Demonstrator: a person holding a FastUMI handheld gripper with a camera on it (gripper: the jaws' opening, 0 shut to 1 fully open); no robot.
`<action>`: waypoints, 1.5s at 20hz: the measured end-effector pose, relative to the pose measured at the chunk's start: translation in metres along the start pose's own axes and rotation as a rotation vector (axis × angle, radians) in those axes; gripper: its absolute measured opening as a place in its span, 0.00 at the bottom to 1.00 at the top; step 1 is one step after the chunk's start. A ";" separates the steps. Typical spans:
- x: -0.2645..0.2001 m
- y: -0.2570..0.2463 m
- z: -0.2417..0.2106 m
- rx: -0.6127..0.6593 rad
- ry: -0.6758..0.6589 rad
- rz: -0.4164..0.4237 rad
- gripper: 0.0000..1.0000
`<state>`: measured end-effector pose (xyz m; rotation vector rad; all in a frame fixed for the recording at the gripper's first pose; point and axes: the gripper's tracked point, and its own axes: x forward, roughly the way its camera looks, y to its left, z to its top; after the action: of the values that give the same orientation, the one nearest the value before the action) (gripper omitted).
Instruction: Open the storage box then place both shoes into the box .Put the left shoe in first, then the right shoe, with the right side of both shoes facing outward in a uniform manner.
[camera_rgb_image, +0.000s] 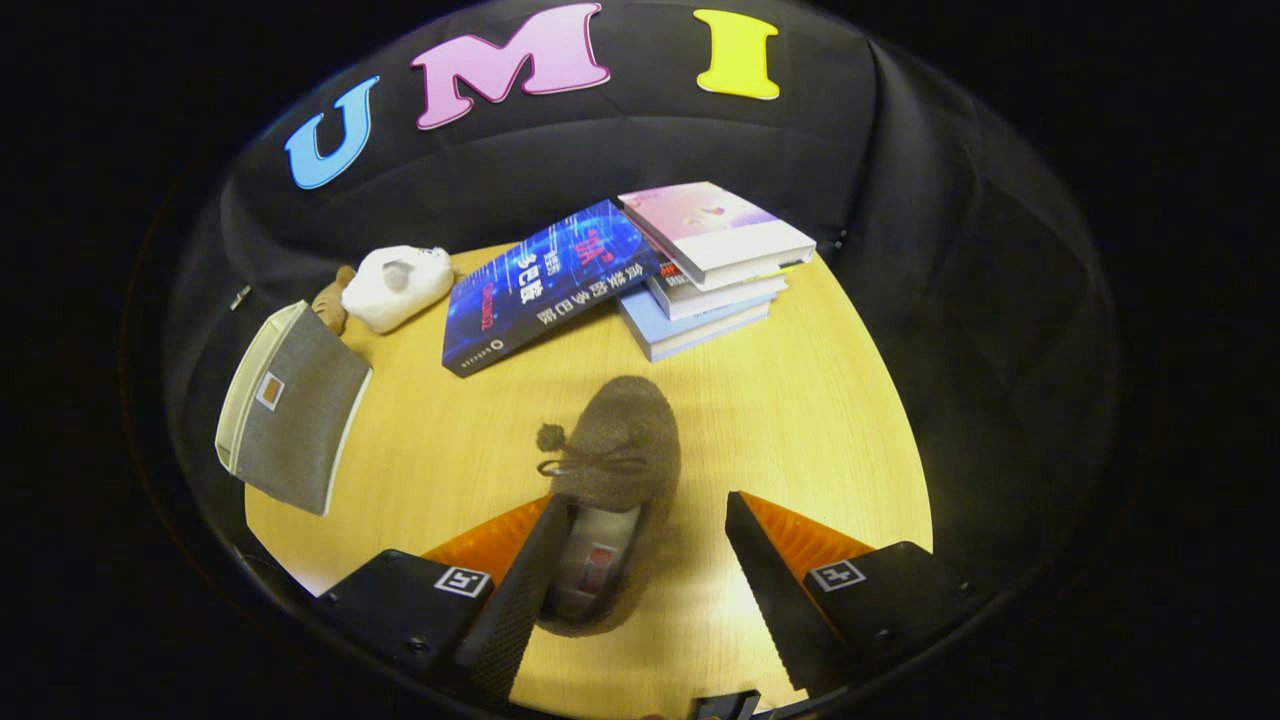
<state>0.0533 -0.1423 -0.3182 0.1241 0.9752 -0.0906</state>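
Note:
A brown knitted shoe (625, 440) with a small bow and pompom lies on the wooden table (800, 400), toe pointing away from me. Its heel end and opening (597, 560) sit between my fingers, close against the left finger (530, 580), which covers the shoe's left edge. A wide gap separates the shoe from the right finger (765, 570). My gripper (645, 500) is open and low over the shoe's rear half. The grey fabric storage box (295, 410) with a cream rim stands at the table's left edge, beyond and left of the fingers.
A white plush toy (398, 285) and a small brown one (330, 300) lie behind the box. A blue book (545, 285) leans on a stack of books (710, 270) at the back of the table. Black cloth walls surround the table.

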 end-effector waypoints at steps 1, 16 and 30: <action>0.006 -0.005 -0.007 -0.016 0.018 -0.003 0.99; 0.082 -0.002 -0.022 0.048 0.084 -0.031 0.44; 0.063 0.010 -0.011 0.166 0.077 -0.046 0.05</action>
<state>0.0811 -0.1324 -0.3762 0.2596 1.0467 -0.2106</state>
